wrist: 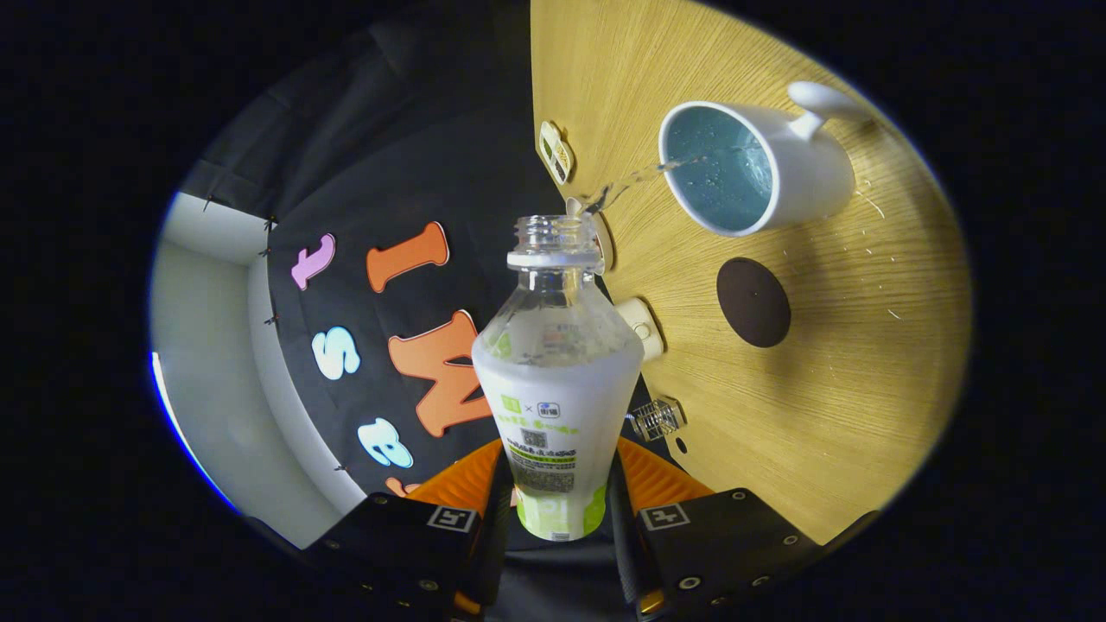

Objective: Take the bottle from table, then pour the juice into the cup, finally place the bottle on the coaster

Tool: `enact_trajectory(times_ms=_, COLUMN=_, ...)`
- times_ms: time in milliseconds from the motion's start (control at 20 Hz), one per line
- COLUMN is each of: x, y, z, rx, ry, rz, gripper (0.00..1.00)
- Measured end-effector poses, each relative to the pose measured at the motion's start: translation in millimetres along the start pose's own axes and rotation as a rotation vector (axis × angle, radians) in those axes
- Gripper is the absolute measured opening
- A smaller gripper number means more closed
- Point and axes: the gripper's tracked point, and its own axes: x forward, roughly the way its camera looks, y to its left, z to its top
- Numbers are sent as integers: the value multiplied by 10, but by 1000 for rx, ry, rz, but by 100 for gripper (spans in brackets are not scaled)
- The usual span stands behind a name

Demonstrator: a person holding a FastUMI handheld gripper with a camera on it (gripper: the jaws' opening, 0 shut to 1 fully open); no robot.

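Gripper view. Gripper (557, 497) closed around the lower body of the bottle (557, 380); orange fingers (462, 484) pressed against both sides of the label, parted just as far as the bottle's girth. Black finger mounts with square markers showing below, one either side of the bottle's base.

Bottle uncapped, clear at the shoulder and neck, white and green label wrapped round the lower half. Held tipped, with the whole scene rolled sideways as a result. Open mouth pointing ahead of the fingers, toward the edge of the table (821, 415).

From the bottle's mouth, a thin clear stream of juice (639, 177) arcing across to the cup (752, 164) and landing inside the rim. Cup white with a handle on the far side, pale blue inside, some liquid and bubbles visible against the inner wall. Standing on the light wooden table, well beyond the fingers and apart from the bottle.

Coaster (753, 302) dark brown and round, lying flat on the table just beside the cup, between cup and fingers, nothing on it. A few scattered droplets or specks on the wood near the cup and coaster.

Along the table's edge, small pale fittings (556, 151), one partly hidden behind the bottle's neck, another (644, 328) beside its shoulder. A small clear faceted object (657, 417) lower down the edge, near the fingers; too small to identify.
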Motion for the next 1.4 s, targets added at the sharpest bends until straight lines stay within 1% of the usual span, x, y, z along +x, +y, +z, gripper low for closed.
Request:
enact_trajectory(times_ms=600, x=-16, y=123, z=-24, rx=66, ry=-3, rz=26, gripper=54)
enact_trajectory(times_ms=800, x=-25, y=106, z=6, rx=63, ry=-9, rz=12, gripper=54)
enact_trajectory(times_ms=1400, x=-37, y=131, z=61, rx=110, ry=-23, rz=14, gripper=54)
